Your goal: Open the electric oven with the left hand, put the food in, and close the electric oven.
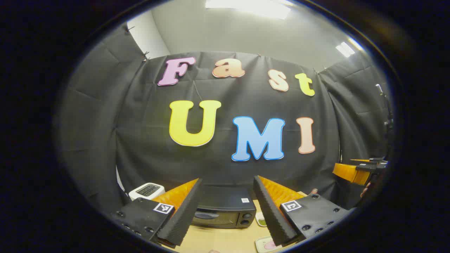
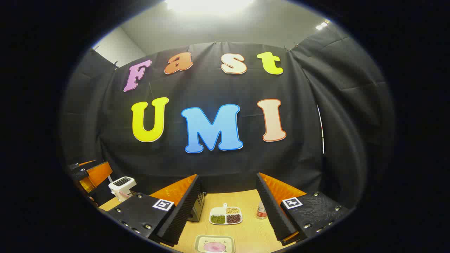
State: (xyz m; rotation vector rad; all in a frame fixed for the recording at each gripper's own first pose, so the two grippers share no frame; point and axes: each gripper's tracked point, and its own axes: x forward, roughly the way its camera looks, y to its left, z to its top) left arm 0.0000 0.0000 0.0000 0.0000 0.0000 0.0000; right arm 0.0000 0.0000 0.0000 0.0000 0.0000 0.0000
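Black electric oven [image 1: 221, 209] sits toward the worktop's [image 2: 246, 205] far edge, door closed. Left tool [image 1: 226, 211] spread wide, empty, held above and short of it. Right tool [image 2: 228, 211] likewise released, empty. Food tray [image 2: 214, 244] lies at the near edge. Judgement: nothing done yet; opening, loading and closing all remain.

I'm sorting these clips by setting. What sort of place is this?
Likely a staged kitchen booth: black cloth walls, a wooden table with an electric oven, a toaster and food trays.
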